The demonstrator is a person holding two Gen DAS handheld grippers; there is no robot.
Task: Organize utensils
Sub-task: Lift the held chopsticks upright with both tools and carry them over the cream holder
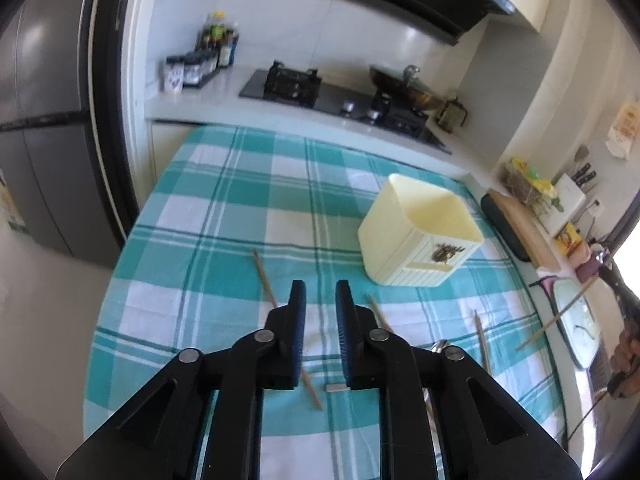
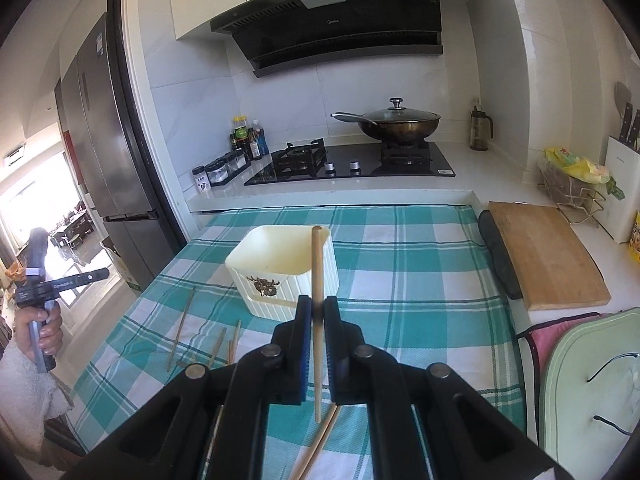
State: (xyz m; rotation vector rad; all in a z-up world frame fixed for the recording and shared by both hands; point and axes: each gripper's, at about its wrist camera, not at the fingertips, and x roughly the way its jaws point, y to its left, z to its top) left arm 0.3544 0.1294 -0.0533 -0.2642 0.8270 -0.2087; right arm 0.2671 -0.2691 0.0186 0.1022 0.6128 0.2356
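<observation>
While the right tool (image 2: 319, 312) grips it, the chopstick (image 2: 318, 280) points upright.

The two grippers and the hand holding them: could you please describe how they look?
Both grippers, left gripper and right gripper, are matte black linkages with silver pivot pins and blue-lined fingers. The person's left hand is bare; a white fuzzy sleeve covers the forearm.

Right gripper (image 2: 319, 312) clamped on an upright chopstick (image 2: 317, 280) just in front of the cream holder (image 2: 280, 264), left gripper (image 1: 320, 300) apart-fingered, holding nothing, left of the holder.
</observation>
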